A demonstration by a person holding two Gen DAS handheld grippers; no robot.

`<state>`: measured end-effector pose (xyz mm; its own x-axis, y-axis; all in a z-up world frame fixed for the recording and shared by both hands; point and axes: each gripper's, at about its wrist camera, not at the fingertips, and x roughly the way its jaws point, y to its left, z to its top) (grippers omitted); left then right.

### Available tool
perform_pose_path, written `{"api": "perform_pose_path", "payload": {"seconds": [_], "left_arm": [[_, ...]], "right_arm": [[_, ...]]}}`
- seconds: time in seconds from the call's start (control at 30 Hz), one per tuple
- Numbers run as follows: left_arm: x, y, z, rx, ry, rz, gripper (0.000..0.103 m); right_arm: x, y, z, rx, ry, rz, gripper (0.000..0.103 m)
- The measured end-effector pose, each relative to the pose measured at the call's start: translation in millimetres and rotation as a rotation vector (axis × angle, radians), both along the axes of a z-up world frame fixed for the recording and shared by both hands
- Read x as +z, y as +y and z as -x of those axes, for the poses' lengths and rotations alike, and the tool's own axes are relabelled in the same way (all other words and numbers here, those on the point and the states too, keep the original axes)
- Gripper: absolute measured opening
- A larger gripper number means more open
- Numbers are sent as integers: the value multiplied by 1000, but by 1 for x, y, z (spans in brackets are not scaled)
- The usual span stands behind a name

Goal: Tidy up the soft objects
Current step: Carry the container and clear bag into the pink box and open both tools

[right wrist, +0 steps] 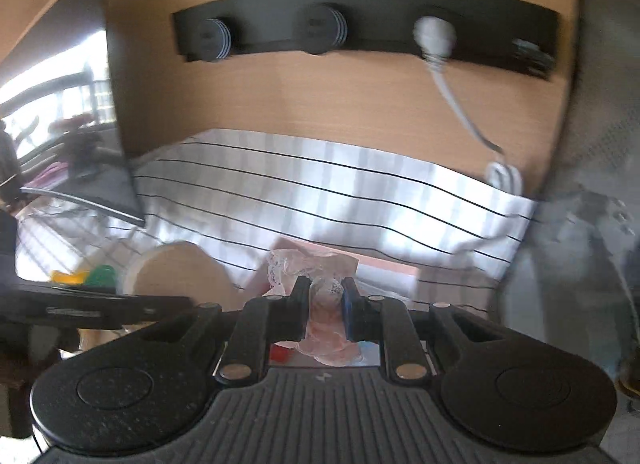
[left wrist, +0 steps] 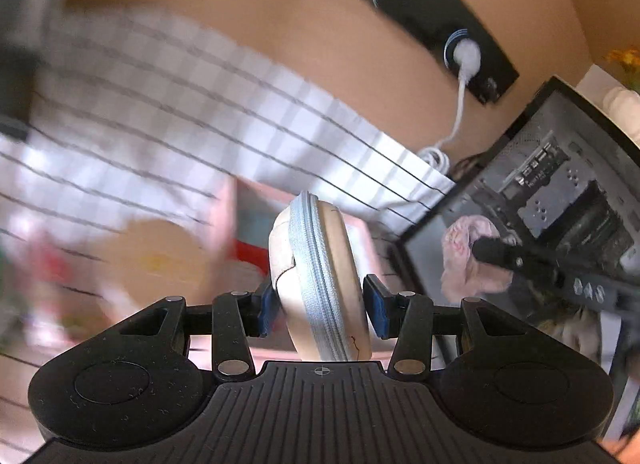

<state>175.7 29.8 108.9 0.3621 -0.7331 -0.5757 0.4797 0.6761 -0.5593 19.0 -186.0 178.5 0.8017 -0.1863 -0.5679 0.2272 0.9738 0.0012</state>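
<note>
Between the blue pads of the left tongs (left wrist: 322, 306) sits a cream zip pouch (left wrist: 320, 276), round and puffy, standing on its edge with its pale grey zipper facing the camera. The pads press on both of its sides, so the left tongs hold it up off the table. Over on the right, the right tongs (right wrist: 326, 304) are squeezed narrow on a bunch of thin pink lacy cloth (right wrist: 320, 288), which spills out above and below the pads. Seen from the left camera, this same pink cloth hangs from the right tongs in front of a black computer case (left wrist: 560, 191) on the right side. Below both tongs lies a white cloth with thin black lines (right wrist: 320, 191) that covers the table. A flat pink thing (right wrist: 376, 262) lies on it just past the pink cloth. A round tan thing (right wrist: 180, 276) sits at the near left, but it is too blurry to name. Far back stands a light wooden wall (right wrist: 320, 95) with a long black socket strip (right wrist: 360, 19). A white plug (right wrist: 434, 37) is stuck in the strip, and its cord hangs down to the table.
</note>
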Motion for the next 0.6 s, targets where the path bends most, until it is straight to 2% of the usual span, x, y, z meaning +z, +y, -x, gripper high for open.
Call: {"api": "perform_pose_path", "payload": {"seconds": [0.07,0.1,0.17,0.23,0.27,0.33,0.43,0.6], "left_arm": [[-17,-25,-6,-11,29,41,47],[-25,-37,-10,-31,36,27,47],[-33,-60,-22,-37,22,-76,47],[-37,-74,-23,-16,-53,-192,48],[-35,-73,-23,-8,-89,-207,48],[-27,-61,-25,19,-125,-182,48],[-10,-41,-32,67,-127,-146,48],[7,3,-9,86,-143,-146,48]], "right_arm": [[-6,-18,6,-25,-10,-36,17],[-9,-23,5,-32,-12,-54,17],[-15,-31,6,-41,-12,-88,17],[-25,-36,4,-45,-7,-104,17],[-28,-36,4,-47,-2,-108,17],[-36,-36,3,-49,10,-117,17],[-48,-37,-9,-39,28,-148,17],[-55,-34,-50,-18,7,-243,17]]}}
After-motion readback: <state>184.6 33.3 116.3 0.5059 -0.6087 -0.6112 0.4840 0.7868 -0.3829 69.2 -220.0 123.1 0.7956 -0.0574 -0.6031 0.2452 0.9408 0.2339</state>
